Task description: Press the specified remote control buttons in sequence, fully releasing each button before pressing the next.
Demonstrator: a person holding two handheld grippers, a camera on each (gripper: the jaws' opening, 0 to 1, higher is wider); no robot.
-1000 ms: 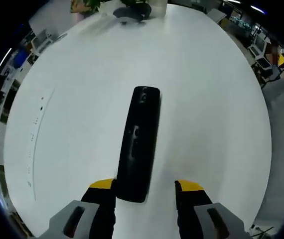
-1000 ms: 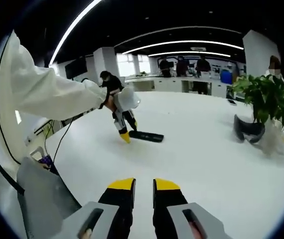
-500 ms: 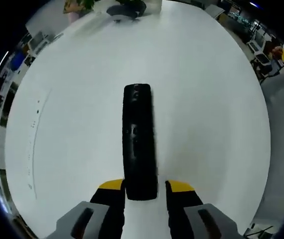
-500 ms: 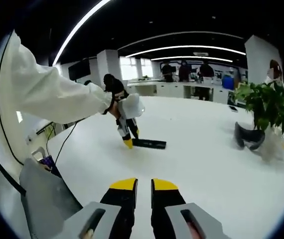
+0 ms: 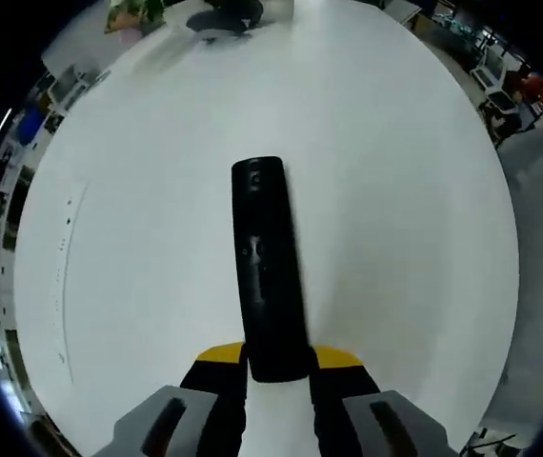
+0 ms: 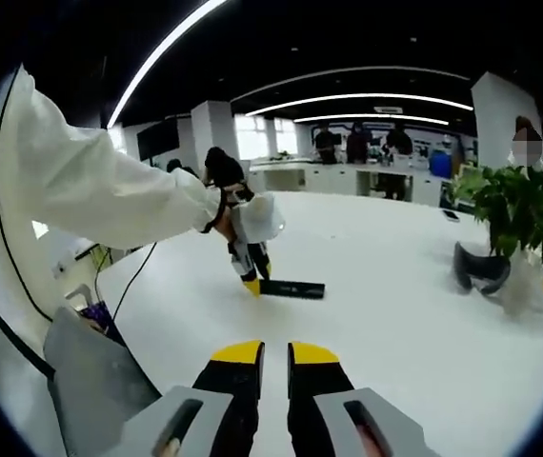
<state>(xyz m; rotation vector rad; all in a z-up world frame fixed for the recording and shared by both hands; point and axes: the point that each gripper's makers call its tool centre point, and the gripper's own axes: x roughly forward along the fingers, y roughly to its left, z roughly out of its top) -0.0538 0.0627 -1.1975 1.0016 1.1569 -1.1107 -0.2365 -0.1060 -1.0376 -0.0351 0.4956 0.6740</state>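
A long black remote control (image 5: 267,267) lies flat on the white table (image 5: 395,190), running straight away from my left gripper (image 5: 279,367). Its near end sits between the yellow-tipped jaws, which press against both sides of it. In the right gripper view the same remote (image 6: 292,288) lies far off on the table, with the left gripper (image 6: 251,271) tipped down at its left end, held by a person in a white sleeve (image 6: 90,190). My right gripper (image 6: 273,354) hovers over the table's near part, its jaws almost touching with nothing between them.
A potted plant (image 6: 505,205) and a dark curved object (image 6: 479,265) stand at the table's far right. A grey chair back (image 6: 100,381) is at lower left. Several people stand at desks in the background. The table's edge (image 5: 512,286) curves along the right.
The left gripper's jaws have narrowed from wide apart onto the remote's near end, and the remote now lies straighter between them. The right gripper has stayed shut.
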